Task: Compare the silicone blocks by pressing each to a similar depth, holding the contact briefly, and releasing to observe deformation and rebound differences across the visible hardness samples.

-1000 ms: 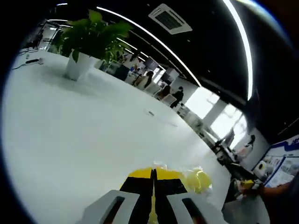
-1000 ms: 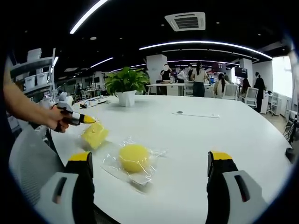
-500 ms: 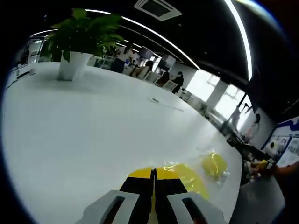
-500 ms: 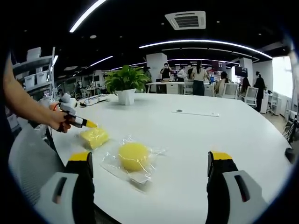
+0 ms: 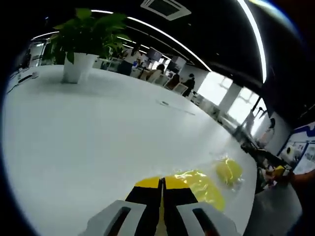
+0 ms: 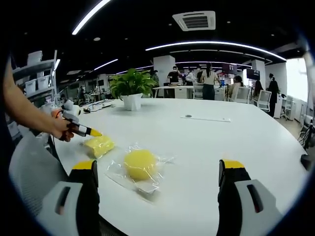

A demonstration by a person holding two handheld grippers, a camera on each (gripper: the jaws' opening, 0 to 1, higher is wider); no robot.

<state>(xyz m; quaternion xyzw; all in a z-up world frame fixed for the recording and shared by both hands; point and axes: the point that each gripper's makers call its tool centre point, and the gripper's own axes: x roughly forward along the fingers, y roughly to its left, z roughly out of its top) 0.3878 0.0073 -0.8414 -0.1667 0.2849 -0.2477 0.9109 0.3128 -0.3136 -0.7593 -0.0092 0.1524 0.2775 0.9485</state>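
In the right gripper view a round yellow silicone block (image 6: 140, 163) lies in a clear plastic bag on the white table (image 6: 211, 142). A flatter yellow block (image 6: 100, 144), also bagged, lies to its left. My right gripper (image 6: 160, 169) is open, its jaws wide apart on either side of the round block, short of it. My left gripper (image 6: 93, 132), held in a person's hand, hovers with its yellow tip just above the flat block's left edge. In the left gripper view my left gripper (image 5: 161, 183) is shut, with the flat block (image 5: 204, 186) just right of its tips and the round block (image 5: 229, 171) beyond.
A potted green plant (image 6: 131, 89) in a white pot stands at the far side of the table, and is seen as the plant (image 5: 83, 42) in the left gripper view. A thin flat strip (image 6: 205, 118) lies mid-table. People and desks fill the office behind. A grey chair back (image 6: 29, 172) is at left.
My left gripper lifted slightly off the flat block and drew back to the left; the block has settled flatter. The right gripper has not moved.
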